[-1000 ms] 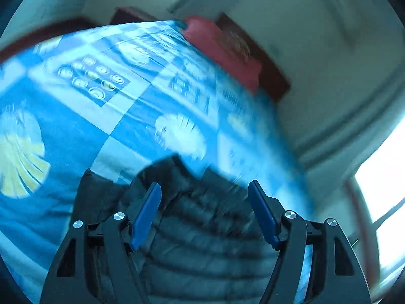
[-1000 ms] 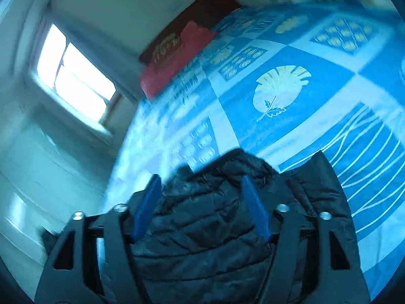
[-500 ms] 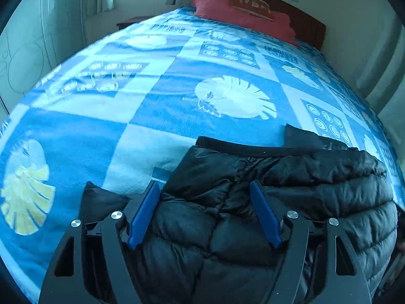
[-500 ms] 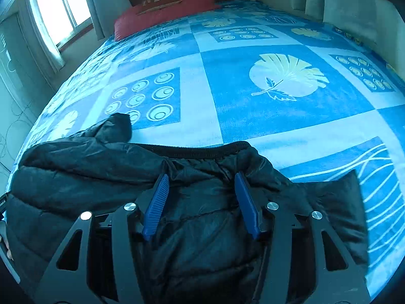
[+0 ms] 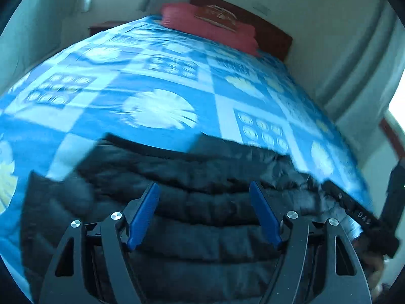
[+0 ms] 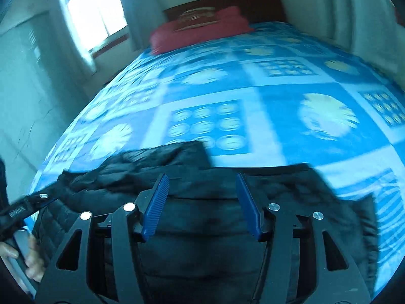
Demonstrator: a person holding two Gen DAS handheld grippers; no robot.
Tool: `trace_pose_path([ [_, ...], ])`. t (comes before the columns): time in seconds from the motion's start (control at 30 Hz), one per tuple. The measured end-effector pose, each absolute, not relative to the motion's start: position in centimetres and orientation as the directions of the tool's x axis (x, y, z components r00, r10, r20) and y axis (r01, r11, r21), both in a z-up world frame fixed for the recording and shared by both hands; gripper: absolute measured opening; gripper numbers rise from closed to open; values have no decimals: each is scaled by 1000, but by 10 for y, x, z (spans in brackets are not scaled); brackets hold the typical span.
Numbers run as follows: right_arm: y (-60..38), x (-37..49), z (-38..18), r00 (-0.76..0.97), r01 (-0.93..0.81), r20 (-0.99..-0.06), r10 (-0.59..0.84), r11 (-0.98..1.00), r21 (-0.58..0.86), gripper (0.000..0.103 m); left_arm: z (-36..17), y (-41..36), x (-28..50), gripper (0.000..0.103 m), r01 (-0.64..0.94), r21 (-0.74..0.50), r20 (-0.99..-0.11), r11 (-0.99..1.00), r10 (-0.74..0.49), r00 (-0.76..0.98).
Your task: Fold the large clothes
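Observation:
A black quilted puffer jacket (image 5: pixel 202 202) lies flat on the near end of a bed with a blue patterned blanket (image 5: pixel 157 81). My left gripper (image 5: pixel 203 185) hovers over the jacket's middle, its blue pads (image 5: pixel 144 210) wide apart and pressing on nothing. In the right wrist view the same jacket (image 6: pixel 202 228) fills the foreground. My right gripper (image 6: pixel 201 176) stands open over it, with only flat fabric below the gap. A sleeve end (image 6: pixel 192 152) pokes out past the jacket's far edge. Both views are motion-blurred.
Red pillows (image 5: pixel 210 27) and a dark headboard (image 6: pixel 243 2) are at the far end of the bed. A window (image 6: pixel 93 12) with curtains is at the left. The other gripper's black body (image 5: pixel 359 217) shows at the right, and a hand (image 6: pixel 30 258) holds one at the left.
Both grippers have swung sideways and rolled over the jacket, so the views tilt and blur. The jacket stays lying on the blanket. Each gripper now shows in the other's view.

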State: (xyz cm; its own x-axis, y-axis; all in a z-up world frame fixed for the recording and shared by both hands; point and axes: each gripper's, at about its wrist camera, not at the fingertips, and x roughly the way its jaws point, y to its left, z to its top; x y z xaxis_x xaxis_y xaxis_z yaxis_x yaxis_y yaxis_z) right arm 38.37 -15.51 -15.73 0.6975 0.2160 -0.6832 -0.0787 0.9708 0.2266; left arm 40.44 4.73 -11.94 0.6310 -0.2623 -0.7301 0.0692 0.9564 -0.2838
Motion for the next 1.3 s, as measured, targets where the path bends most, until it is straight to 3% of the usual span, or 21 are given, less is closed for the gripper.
trace_pose_path([
  [0.2, -120, 408, -200, 599, -113, -782, 172, 985, 130, 59, -152, 19, 421, 73, 72, -136, -803, 988, -152, 576],
  [0.4, -117, 407, -196, 610, -120, -778, 149, 988, 95, 59, -159, 16, 422, 74, 70, -73, -835, 995, -99, 541],
  [0.53, -142, 371, -166, 678, -114, -716, 166, 986, 121, 59, -117, 46, 387, 74, 57, -169, -783, 984, -169, 599],
  [0.6, -150, 364, -165, 688, -92, -716, 122, 992, 81, 59, -109, 66, 373, 74, 15, -139, -758, 990, -116, 642],
  [0.73, -158, 375, -199, 626, -68, -774, 92, 996, 64, 59, -133, 85, 378, 74, -29, -107, -795, 994, -68, 603],
  [0.97, -164, 380, -218, 644, -53, -755, 123, 992, 116, 61, -167, 70, 386, 75, -22, 2, -774, 1000, 16, 633],
  [1.17, -174, 358, -181, 655, -24, -748, 105, 993, 118, 60, -138, 77, 374, 75, -12, -2, -790, 1000, 5, 613],
  [1.3, -201, 302, -145, 691, 13, -719, 73, 993, 114, 66, -105, 100, 325, 75, -40, -23, -762, 999, 9, 648],
])
